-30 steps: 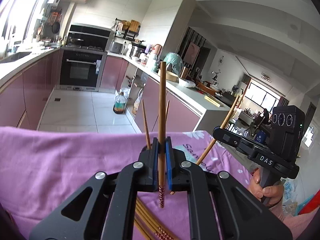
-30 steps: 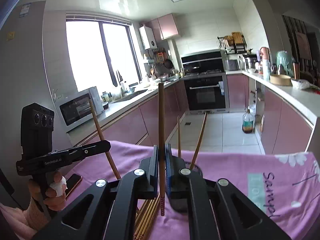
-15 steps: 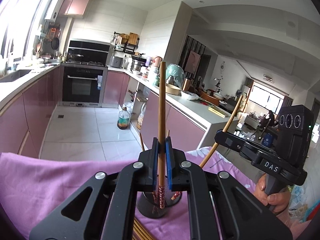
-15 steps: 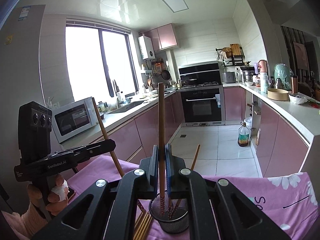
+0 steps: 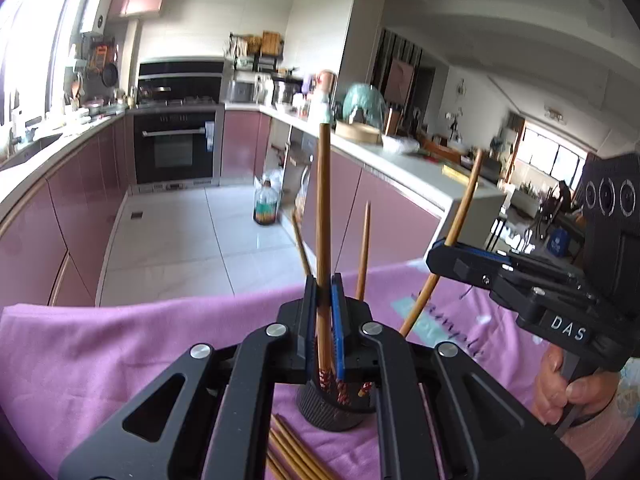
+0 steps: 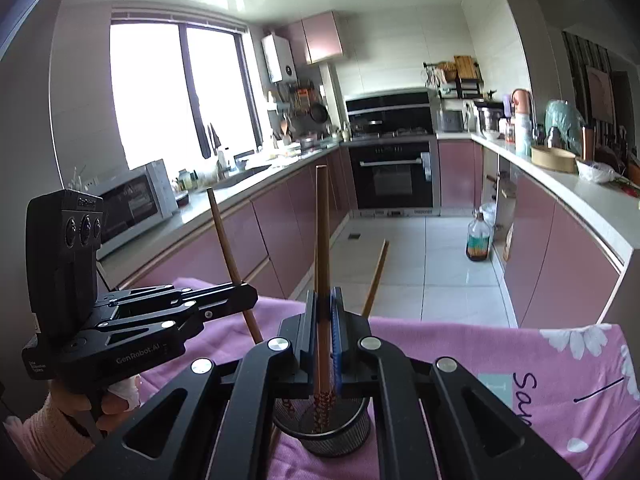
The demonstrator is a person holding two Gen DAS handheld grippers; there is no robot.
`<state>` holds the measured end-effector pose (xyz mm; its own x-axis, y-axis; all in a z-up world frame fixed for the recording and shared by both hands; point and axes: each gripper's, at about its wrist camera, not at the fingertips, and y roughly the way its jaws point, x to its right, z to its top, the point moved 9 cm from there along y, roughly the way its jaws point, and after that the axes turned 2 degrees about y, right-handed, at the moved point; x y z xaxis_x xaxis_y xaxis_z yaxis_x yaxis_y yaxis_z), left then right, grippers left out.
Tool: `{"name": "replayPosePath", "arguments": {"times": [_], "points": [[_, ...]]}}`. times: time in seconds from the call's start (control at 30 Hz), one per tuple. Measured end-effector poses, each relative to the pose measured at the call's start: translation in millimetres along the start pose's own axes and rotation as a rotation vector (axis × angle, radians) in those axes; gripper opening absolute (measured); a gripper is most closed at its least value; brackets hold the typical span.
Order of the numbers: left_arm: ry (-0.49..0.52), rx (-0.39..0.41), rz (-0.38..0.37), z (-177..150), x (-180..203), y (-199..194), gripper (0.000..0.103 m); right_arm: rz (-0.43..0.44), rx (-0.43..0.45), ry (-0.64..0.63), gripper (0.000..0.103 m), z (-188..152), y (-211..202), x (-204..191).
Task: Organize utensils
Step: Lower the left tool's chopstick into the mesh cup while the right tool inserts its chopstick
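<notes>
Fingers of the left gripper (image 5: 323, 320) are clenched on an upright chopstick (image 5: 322, 240); the right gripper (image 6: 325, 332) likewise pinches its own chopstick (image 6: 322, 260). Below both sits a black mesh holder (image 6: 332, 436), partly hidden by gripper bodies. Loose chopsticks (image 5: 296, 456) beneath are cut off by the frame edge.

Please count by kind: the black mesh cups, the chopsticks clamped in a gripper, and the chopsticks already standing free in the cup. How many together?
Black mesh cup: 1
Wooden chopsticks clamped, one in the left gripper, one in the right gripper: 2
Wooden chopsticks standing free in the cup: 2
Total: 5
</notes>
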<state>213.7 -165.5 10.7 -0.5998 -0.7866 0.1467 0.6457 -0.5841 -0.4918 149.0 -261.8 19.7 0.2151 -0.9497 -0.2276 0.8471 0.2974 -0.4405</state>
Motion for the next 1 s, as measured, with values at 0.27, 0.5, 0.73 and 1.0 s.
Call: {"name": "replayPosePath", "arguments": {"times": [0.27, 0.5, 0.73, 1.0], "points": [[0.020, -0.088, -0.007, -24, -5, 31, 0.008, -0.021, -0.116, 0.013, 0.005, -18, 26, 5], [0.006, -0.100, 0.001, -21, -11, 44, 0.008, -0.036, -0.158, 0.039, 0.007, -24, 40, 12], [0.003, -0.106, 0.022, -25, -11, 48, 0.009, -0.047, -0.157, 0.065, 0.008, -26, 47, 19], [-0.009, -0.098, 0.029, -29, -12, 45, 0.014, -0.040, -0.143, 0.062, 0.010, -27, 45, 15]]}}
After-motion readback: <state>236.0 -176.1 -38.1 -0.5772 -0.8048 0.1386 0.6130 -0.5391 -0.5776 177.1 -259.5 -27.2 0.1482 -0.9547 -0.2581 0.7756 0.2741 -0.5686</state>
